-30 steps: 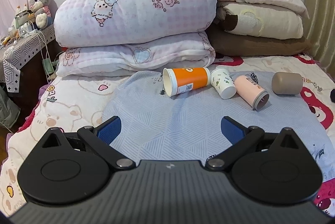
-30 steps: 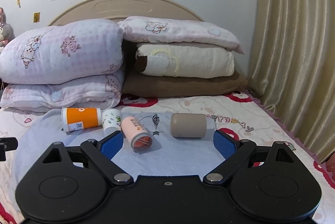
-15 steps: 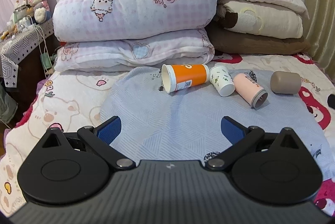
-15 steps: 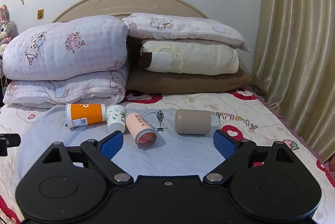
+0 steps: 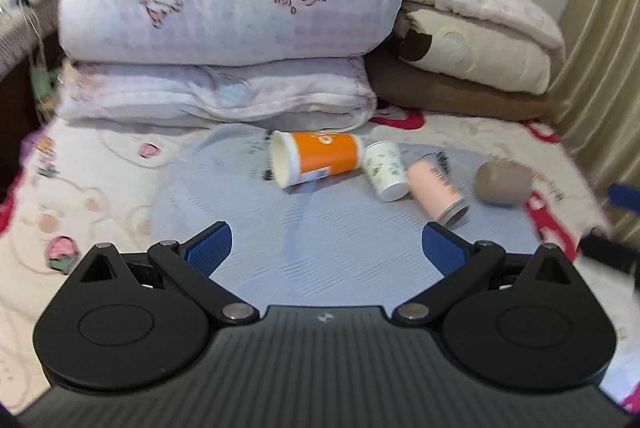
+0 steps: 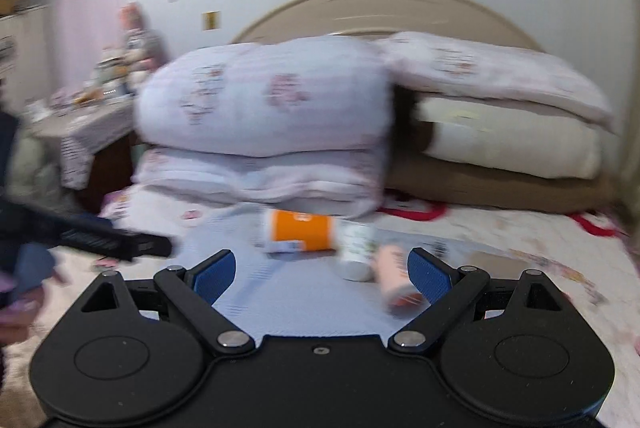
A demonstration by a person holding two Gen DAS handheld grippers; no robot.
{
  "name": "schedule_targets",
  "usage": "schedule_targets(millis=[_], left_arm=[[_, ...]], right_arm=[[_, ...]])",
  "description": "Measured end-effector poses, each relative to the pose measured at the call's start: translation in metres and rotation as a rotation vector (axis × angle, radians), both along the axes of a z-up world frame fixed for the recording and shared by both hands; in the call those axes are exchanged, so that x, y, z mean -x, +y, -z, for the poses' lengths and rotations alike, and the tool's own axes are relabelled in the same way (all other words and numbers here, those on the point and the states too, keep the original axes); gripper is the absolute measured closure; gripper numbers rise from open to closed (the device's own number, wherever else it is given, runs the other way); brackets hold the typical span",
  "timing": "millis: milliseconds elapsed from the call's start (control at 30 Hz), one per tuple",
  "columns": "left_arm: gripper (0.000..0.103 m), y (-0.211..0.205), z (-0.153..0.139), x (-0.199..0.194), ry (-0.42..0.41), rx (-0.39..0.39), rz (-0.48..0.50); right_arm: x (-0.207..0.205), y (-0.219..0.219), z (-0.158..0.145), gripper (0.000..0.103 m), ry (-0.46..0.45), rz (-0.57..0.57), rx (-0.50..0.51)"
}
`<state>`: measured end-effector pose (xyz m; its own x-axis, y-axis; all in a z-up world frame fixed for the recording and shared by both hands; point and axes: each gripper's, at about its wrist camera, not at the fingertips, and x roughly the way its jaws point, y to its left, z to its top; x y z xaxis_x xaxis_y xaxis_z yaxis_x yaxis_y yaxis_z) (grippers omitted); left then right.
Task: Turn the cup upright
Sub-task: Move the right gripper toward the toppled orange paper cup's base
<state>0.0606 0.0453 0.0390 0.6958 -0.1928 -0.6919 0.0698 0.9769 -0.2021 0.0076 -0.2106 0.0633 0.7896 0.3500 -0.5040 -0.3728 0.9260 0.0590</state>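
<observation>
Several cups lie on their sides on a blue-grey mat [image 5: 320, 228] on the bed. An orange and white cup [image 5: 318, 161] has its mouth to the left. A small white floral cup [image 5: 386, 169], a pink cup [image 5: 436, 185] and a taupe cup [image 5: 504, 183] lie to its right. My left gripper [image 5: 326, 248] is open and empty, short of the cups. My right gripper [image 6: 320, 270] is open and empty; the orange cup [image 6: 298, 230], white cup [image 6: 356, 248] and pink cup [image 6: 394, 274] show blurred beyond its fingers.
Folded pink quilts [image 5: 224, 27] and stacked pillows [image 5: 476, 43] rise right behind the cups. A curtain [image 5: 600, 27] hangs at the right. A cluttered side table [image 6: 80, 123] stands left of the bed. The other gripper [image 6: 100, 236] shows at the left of the right wrist view.
My left gripper moved forward toward the cups. My right gripper swung quickly to the left, so the cups now sit between its fingers in a blurred view. The cups have not moved.
</observation>
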Motion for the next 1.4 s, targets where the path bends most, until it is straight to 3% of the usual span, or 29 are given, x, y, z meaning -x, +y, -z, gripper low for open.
schedule_targets(millis=[67,167,333,433,533,667,800,967,1167,1300,1400], left_arm=[[0.0,0.005,-0.004,-0.017,0.007,0.036,-0.001],[0.0,0.007,-0.007,-0.04,0.006,0.028,-0.013],[0.002,0.014,0.003,-0.074,0.057,0.072,-0.046],[0.002,0.017,0.017,-0.091,0.078,0.125,-0.06],[0.003,0.025,0.04,-0.106,0.104,0.236,-0.099],[0.003,0.031,0.074,-0.117,0.119,0.321,-0.134],[0.003,0.032,0.105,-0.124,0.111,0.318,-0.109],[0.004,0.044,0.141,-0.138,0.149,0.357,-0.104],[0.004,0.05,0.16,-0.141,0.115,0.445,-0.097],[0.004,0.043,0.17,-0.143,0.086,0.471,-0.094],[0.007,0.037,0.182,-0.148,0.08,0.439,-0.128]], right_arm=[[-0.013,0.015,-0.008,0.008,0.02,-0.098,0.015],[-0.033,0.035,-0.01,0.008,-0.009,-0.206,0.071],[-0.079,0.072,-0.004,0.008,-0.017,-0.303,0.306],[-0.106,0.093,0.002,0.008,-0.012,-0.396,0.428],[-0.128,0.105,0.009,0.008,0.023,-0.529,0.451],[-0.15,0.136,0.03,0.013,0.049,-0.736,0.65],[-0.185,0.149,0.048,0.015,0.192,-0.761,0.6],[-0.203,0.147,0.079,0.016,0.12,-0.81,0.714],[-0.234,0.144,0.117,0.017,0.051,-0.819,0.83],[-0.257,0.143,0.133,0.018,0.007,-0.792,0.838],[-0.27,0.139,0.145,0.018,0.003,-0.739,0.761]])
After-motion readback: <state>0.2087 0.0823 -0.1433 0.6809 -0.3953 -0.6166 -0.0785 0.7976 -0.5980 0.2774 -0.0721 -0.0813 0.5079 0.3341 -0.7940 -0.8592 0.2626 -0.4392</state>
